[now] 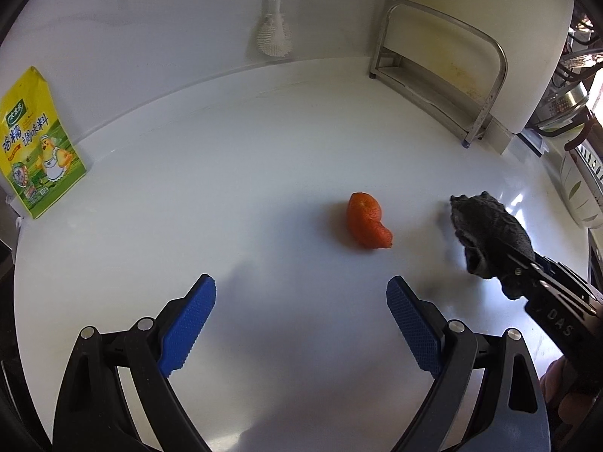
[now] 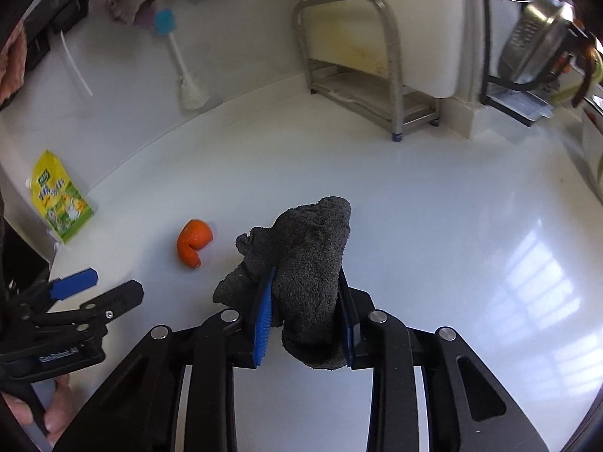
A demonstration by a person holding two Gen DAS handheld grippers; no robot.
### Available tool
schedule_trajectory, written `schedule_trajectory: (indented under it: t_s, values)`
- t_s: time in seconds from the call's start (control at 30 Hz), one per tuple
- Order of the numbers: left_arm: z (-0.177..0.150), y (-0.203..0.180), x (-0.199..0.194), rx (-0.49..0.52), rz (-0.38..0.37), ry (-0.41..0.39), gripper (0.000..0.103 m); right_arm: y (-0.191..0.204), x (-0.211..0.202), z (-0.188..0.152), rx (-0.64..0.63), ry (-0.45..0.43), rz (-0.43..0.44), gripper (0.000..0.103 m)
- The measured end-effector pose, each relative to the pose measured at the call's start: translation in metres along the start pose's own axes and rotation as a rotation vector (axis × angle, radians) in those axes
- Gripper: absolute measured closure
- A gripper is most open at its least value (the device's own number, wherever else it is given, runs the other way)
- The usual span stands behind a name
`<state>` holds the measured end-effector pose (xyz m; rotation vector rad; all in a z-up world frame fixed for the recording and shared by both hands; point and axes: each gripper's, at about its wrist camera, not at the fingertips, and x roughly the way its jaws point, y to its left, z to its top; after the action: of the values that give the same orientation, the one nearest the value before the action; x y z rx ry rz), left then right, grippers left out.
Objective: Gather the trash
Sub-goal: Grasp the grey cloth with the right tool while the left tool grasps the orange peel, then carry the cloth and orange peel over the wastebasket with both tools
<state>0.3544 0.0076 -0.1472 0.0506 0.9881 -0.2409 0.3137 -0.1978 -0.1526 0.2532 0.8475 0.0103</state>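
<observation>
Left wrist view: one orange peel (image 1: 368, 226) ahead of left gripper (image 1: 300, 320), jaws apart; right gripper (image 2: 306, 312) jaws clamping one grey cloth (image 2: 301, 263).

Left claw (image 1: 300, 318): black linkage arms with blue ribbed finger pads (image 1: 188, 326), jaws spread wide apart and holding nothing, hovering low over the glossy white table (image 1: 264, 158) and pointing forward along it. Right claw (image 2: 307, 314): same black-and-blue build, jaws drawn in tight on a crumpled dark grey terry cloth (image 2: 307, 271) that bulges out above and below the pads, its tip angled down toward the table. It sits just to the right of the left claw; bare fingers (image 2: 56, 410) of the person's left hand wrap that claw's handle.
</observation>
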Motion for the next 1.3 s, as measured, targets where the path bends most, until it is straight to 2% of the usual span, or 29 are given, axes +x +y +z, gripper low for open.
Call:
schedule_trajectory:
  t_s: [0.17, 0.37, 0.5, 0.57, 0.67, 0.7, 0.77, 0.87, 1.0, 1.17, 1.3]
  values:
    - [0.009, -0.022, 0.020, -0.005, 0.002, 0.016, 0.013, -0.024, -0.041, -0.017, 0.092, -0.055, -0.031, 0.074]
    - [0.022, -0.035, 0.037, -0.016, 0.023, 0.005, 0.014, -0.035, -0.077, -0.051, 0.130, -0.048, -0.073, 0.074]
    - [0.021, -0.045, 0.047, 0.014, 0.035, 0.029, 0.033, -0.042, -0.093, -0.072, 0.172, -0.038, -0.093, 0.074]
    - [0.021, -0.048, 0.047, 0.027, 0.046, 0.021, 0.037, -0.045, -0.099, -0.079, 0.189, -0.036, -0.099, 0.074]
    - [0.025, -0.053, 0.048, 0.049, 0.039, 0.008, 0.059, -0.047, -0.108, -0.085, 0.202, -0.037, -0.108, 0.074]
    - [0.026, -0.054, 0.048, 0.056, 0.030, 0.010, 0.076, -0.048, -0.110, -0.087, 0.206, -0.040, -0.110, 0.074]
    - [0.028, -0.054, 0.047, 0.053, 0.007, 0.022, 0.083, -0.049, -0.117, -0.089, 0.214, -0.047, -0.111, 0.074]
    - [0.024, -0.050, 0.034, 0.050, -0.010, 0.010, 0.085, -0.050, -0.126, -0.092, 0.223, -0.053, -0.110, 0.074]
    - [0.008, -0.043, -0.005, 0.066, -0.045, -0.018, 0.085, -0.047, -0.144, -0.097, 0.219, -0.058, -0.099, 0.074]
    - [-0.024, -0.038, -0.066, 0.101, -0.033, -0.058, 0.085, -0.042, -0.173, -0.113, 0.191, -0.048, -0.078, 0.074]
    - [-0.059, -0.041, -0.111, 0.100, 0.006, -0.069, 0.085, -0.042, -0.197, -0.131, 0.147, -0.042, -0.058, 0.074]
